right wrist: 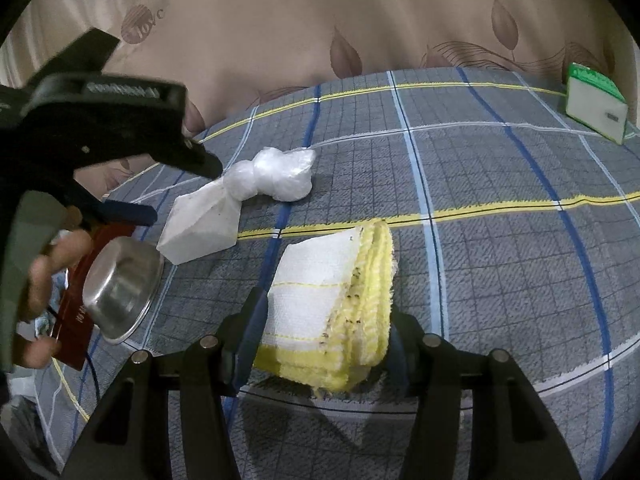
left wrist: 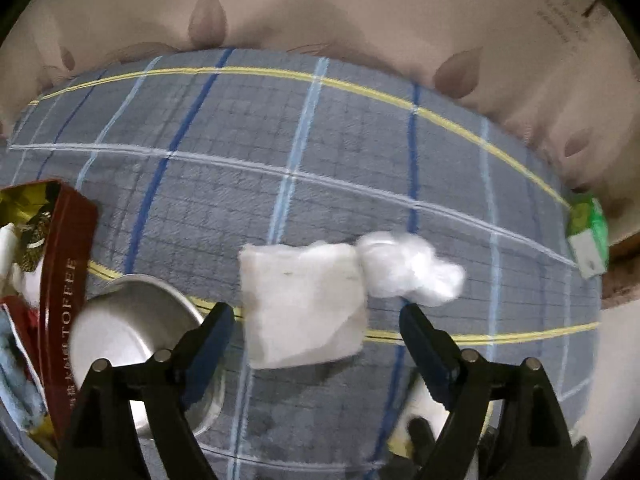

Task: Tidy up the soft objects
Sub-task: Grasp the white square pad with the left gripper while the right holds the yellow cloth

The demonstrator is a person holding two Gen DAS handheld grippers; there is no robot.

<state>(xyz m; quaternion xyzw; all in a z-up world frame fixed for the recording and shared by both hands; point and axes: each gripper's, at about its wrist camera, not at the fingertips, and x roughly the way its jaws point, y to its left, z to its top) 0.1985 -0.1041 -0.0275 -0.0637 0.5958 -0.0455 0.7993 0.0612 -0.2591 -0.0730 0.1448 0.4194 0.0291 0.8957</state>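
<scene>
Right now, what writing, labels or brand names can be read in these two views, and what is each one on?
"TOFFEE": on the side of the dark red box, reading lengthwise; smaller characters below it are too blurred.
"love": round mark on the beige sheet.
Large "R" heading and small lines beside it at the sheet's top edge: cut off, too small to read.
Faint printed lines on the sheet, left wrist view upper right: unreadable.
Label on the green packet: unreadable.
Raised lettering on the left gripper: blurred.
</scene>
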